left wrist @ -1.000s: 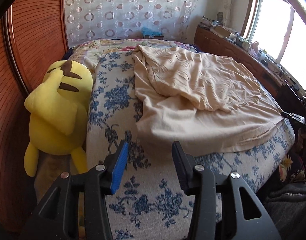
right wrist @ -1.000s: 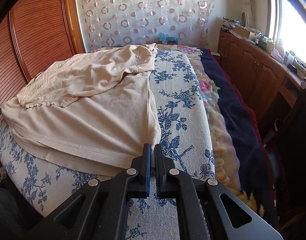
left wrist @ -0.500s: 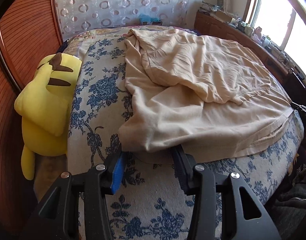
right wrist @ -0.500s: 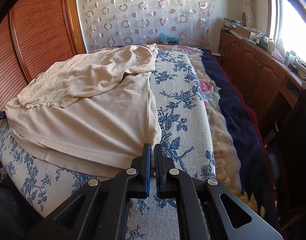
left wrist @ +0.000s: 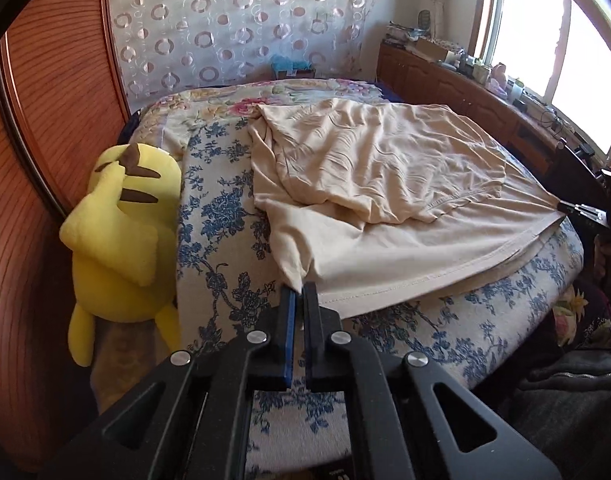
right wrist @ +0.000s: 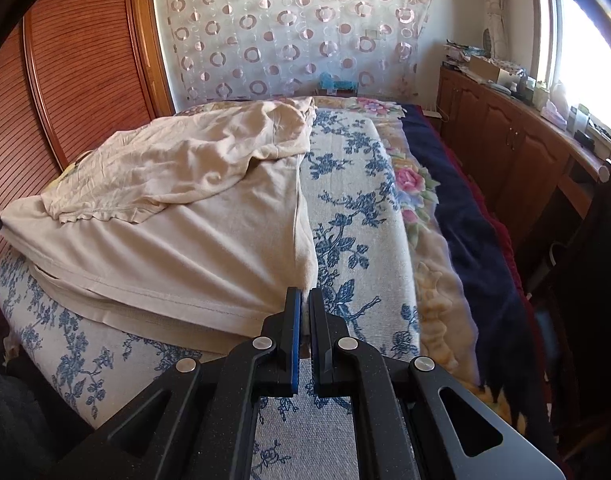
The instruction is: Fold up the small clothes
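Observation:
A beige garment (left wrist: 385,216) lies spread on the blue-flowered bed cover (left wrist: 221,240), its upper half crumpled over the lower half. My left gripper (left wrist: 299,292) is shut on the garment's near left hem corner. My right gripper (right wrist: 304,298) is shut on the opposite hem corner of the garment (right wrist: 193,240). The hem is stretched between the two grippers. The right gripper's tip also shows at the far right of the left wrist view (left wrist: 577,210).
A yellow plush toy (left wrist: 121,248) leans at the bed's left side against a wooden wardrobe (left wrist: 45,120). A wooden cabinet (right wrist: 513,148) with clutter runs under the window on the right. A dark blue blanket (right wrist: 465,220) lies along the bed's right edge.
My left gripper closed on the garment's hem corner; a second ago it was open short of the cloth. The hem is now pulled taut. The right gripper stayed shut on its corner.

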The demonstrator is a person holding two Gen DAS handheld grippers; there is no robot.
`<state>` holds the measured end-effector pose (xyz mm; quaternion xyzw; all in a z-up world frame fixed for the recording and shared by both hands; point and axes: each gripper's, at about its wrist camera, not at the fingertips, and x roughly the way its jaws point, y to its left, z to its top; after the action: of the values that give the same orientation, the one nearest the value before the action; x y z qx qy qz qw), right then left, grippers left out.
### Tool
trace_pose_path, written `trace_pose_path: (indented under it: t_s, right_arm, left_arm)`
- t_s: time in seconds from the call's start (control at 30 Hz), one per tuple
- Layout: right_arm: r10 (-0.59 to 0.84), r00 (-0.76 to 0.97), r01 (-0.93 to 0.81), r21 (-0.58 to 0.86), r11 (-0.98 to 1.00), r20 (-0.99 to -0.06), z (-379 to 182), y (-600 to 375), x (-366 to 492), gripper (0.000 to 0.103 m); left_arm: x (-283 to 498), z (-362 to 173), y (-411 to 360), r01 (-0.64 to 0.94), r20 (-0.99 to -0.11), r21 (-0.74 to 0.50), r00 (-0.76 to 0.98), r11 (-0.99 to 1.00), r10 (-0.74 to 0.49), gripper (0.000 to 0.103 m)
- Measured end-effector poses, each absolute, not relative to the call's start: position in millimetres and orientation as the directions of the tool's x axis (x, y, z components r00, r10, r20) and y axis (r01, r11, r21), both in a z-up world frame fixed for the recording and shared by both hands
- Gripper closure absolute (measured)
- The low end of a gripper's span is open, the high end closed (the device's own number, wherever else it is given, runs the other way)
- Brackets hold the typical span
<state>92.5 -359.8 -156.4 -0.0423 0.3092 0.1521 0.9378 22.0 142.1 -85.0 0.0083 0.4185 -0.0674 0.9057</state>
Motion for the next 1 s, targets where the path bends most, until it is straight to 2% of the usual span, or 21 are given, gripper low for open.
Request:
trace_pose_path:
  t_s: [0.2,0.4,0.47,0.53,0.57,0.6,0.63,0.67,0.73,0.9,1.0]
  right_arm:
    - [0.257,0.771,-0.306,0.014,0.952,-0.583,-151,-363,85,0.100]
    - [0.256,0.747,-0.311,0.018,0.950,-0.614,-158,-363,89,0.099]
    - [0.269,0.747,-0.312,0.037,0.949,-0.608,-156,-365,89,0.099]
    - [0.263,0.755,-0.304,0.035,0.952,-0.601,-152,-366,88,0.098]
    - [0.263,0.759,-0.304,0.033,0.952,-0.596,-150,-365,87,0.093]
    - [0.258,0.766,-0.301,0.026,0.953,-0.589,-148,-365,85,0.092]
    - [0.247,0.772,-0.295,0.015,0.955,-0.585,-146,-364,85,0.090]
    - [0.236,0.778,-0.287,0.004,0.958,-0.582,-145,-363,84,0.083]
    - [0.228,0.792,-0.279,-0.003,0.960,-0.567,-139,-362,82,0.069]
    - [0.251,0.798,-0.300,0.001,0.954,-0.548,-131,-358,90,0.066]
    - [0.275,0.788,-0.321,0.015,0.947,-0.551,-128,-348,105,0.059]
  left_arm:
    - [15,-81,145,0.107,-0.754,-0.033,0.650,0.994,-0.095,0.099]
    - [20,-83,148,0.086,-0.748,-0.030,0.659,0.996,-0.079,0.097]
    - [21,-83,148,0.091,-0.738,-0.043,0.668,0.995,-0.094,0.073]
    - [22,-82,146,0.099,-0.726,-0.046,0.680,0.994,-0.101,0.062]
    - [24,-82,144,0.110,-0.720,-0.058,0.684,0.992,-0.118,0.054]
    - [26,-81,142,0.118,-0.717,-0.066,0.685,0.991,-0.129,0.052]
    - [28,-82,140,0.125,-0.715,-0.068,0.686,0.990,-0.136,0.039]
    - [29,-82,137,0.128,-0.709,-0.062,0.692,0.990,-0.134,0.027]
    - [36,-84,129,0.138,-0.703,-0.053,0.699,0.989,-0.135,0.026]
    - [62,-95,113,0.151,-0.722,-0.073,0.674,0.986,-0.157,0.026]
    - [77,-102,103,0.158,-0.729,-0.066,0.666,0.985,-0.156,0.026]
